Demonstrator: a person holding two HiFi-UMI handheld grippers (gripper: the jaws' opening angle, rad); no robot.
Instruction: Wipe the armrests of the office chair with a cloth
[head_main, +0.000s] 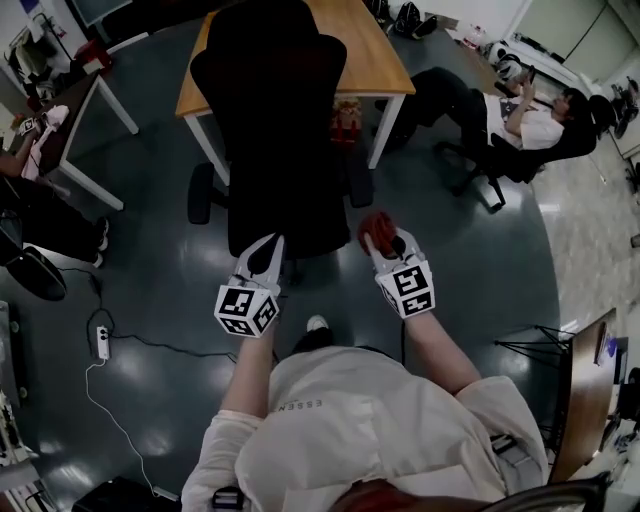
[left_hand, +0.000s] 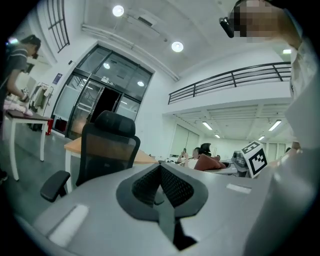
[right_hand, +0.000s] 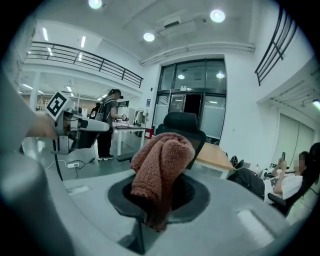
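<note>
currently the right gripper is clamped on a bunched reddish cloth, just behind the black office chair, near one armrest. left gripper has its jaws closed together with nothing between them, close behind the chair back.

You hold both grippers out ahead of your chest, side by side and roughly level, with a clear gap between them. Your left forearm and right forearm reach forward, bare below the short sleeves. Your left gripper points ahead, its jaws pressed together with nothing between them. Your right gripper has its jaws clamped on a reddish cloth, which bunches above them and hangs a little below. On each gripper a marker cube sits at the wrist end.
</note>
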